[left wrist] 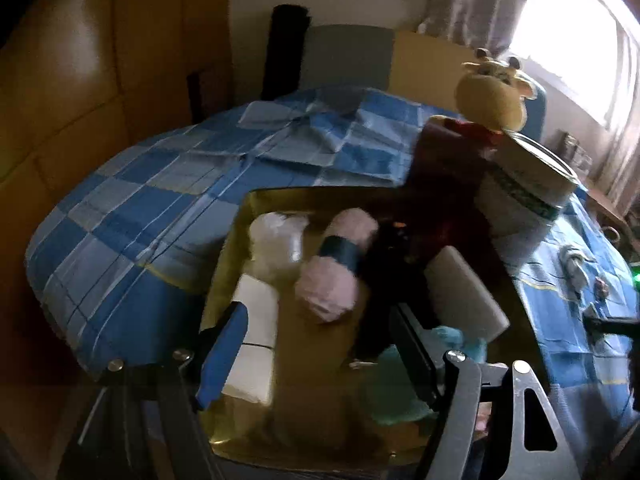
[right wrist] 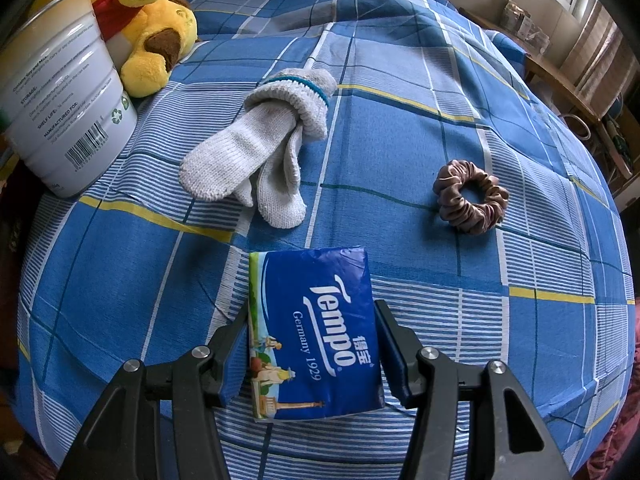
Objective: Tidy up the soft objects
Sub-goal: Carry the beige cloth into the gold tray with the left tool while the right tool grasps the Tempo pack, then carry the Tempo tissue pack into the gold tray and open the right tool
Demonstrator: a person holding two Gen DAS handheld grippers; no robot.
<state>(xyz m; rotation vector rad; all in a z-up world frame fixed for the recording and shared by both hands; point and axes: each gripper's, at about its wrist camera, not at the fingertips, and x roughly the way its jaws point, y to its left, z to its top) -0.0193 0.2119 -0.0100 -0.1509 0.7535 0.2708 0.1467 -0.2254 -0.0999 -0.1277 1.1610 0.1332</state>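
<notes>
Only my left cam sees the cardboard box [left wrist: 240,240]; left gripper [left wrist: 316,344] spread wide above it, empty. Right gripper [right wrist: 310,354] brackets the Tempo tissue pack [right wrist: 316,332] on the bedsheet [right wrist: 440,300]; can't tell if it's clamped.

Bare bedspread [right wrist: 400,128] between glove [right wrist: 260,148]; scrunchie [right wrist: 471,197]

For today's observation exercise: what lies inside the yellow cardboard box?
Inside the yellow cardboard box: a pink yarn skein with dark band, a white plastic-wrapped bundle, white packs, a teal soft item. Whatever lies beneath them is hidden.
</notes>
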